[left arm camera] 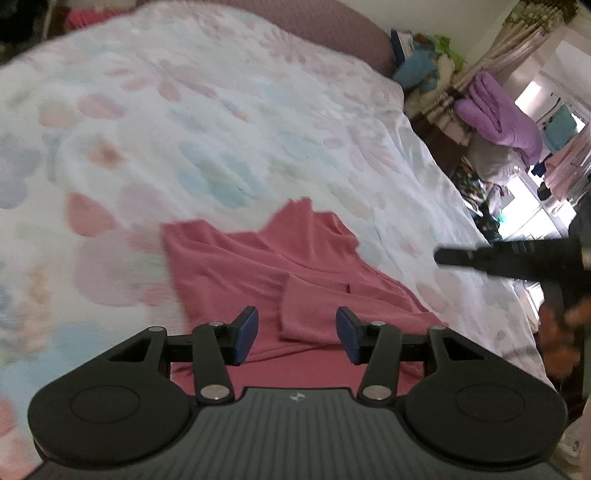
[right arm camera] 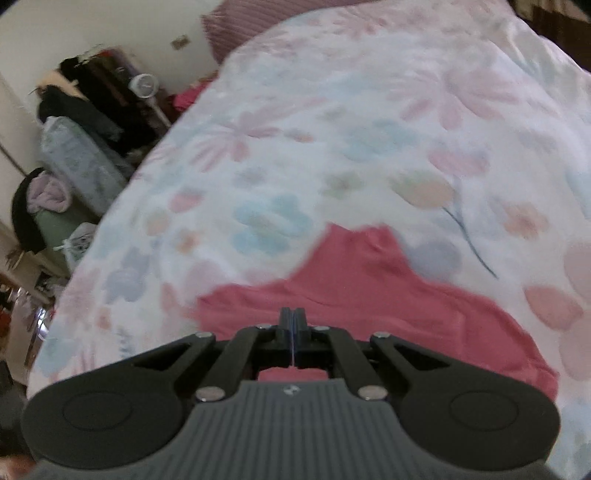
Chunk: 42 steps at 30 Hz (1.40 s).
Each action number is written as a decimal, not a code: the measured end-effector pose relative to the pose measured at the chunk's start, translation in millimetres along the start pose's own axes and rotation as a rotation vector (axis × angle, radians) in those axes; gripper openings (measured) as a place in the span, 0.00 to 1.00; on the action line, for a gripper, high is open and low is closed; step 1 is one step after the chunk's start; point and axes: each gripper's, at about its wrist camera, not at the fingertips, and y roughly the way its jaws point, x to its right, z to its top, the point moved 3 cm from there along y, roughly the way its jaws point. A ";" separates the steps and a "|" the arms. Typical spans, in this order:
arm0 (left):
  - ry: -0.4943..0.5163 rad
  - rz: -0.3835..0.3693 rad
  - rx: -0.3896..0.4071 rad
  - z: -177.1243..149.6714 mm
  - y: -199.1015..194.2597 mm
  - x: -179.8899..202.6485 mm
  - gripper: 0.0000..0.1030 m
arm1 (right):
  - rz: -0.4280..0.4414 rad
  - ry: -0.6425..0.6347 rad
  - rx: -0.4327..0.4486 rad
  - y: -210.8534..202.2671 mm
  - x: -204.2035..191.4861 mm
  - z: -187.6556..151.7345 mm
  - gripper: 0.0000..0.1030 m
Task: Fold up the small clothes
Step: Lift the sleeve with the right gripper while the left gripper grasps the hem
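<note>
A pink garment (left arm camera: pixel 266 273) lies rumpled on a floral bedspread (left arm camera: pixel 207 122), with a sleeve folded across its middle. My left gripper (left arm camera: pixel 297 334) is open just above the garment's near part, its blue pads (left arm camera: pixel 246 330) on either side of the sleeve cuff, holding nothing. In the right wrist view the same pink garment (right arm camera: pixel 369 291) spreads below my right gripper (right arm camera: pixel 293 325), whose fingers are pressed together with no cloth seen between them. The right gripper's black body (left arm camera: pixel 517 258) also shows at the right edge of the left wrist view.
The bed's right edge (left arm camera: pixel 461 229) drops to a cluttered floor with a purple blanket (left arm camera: pixel 495 110) and toys. In the right wrist view, piles of dark clothes and bags (right arm camera: pixel 81 129) stand left of the bed. A mauve headboard (left arm camera: pixel 325 26) is at the far end.
</note>
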 end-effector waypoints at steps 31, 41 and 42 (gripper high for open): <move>0.387 -0.028 0.103 80.6 23.8 212.4 0.04 | -0.032 0.113 0.122 -41.7 149.6 -161.8 0.29; 0.492 -0.033 0.248 127.3 -59.0 291.6 0.04 | -0.023 0.088 0.201 18.0 113.1 -127.8 0.28; 0.491 -0.018 0.262 130.9 -63.0 290.2 0.04 | -0.044 0.088 0.212 21.8 114.3 -124.1 0.27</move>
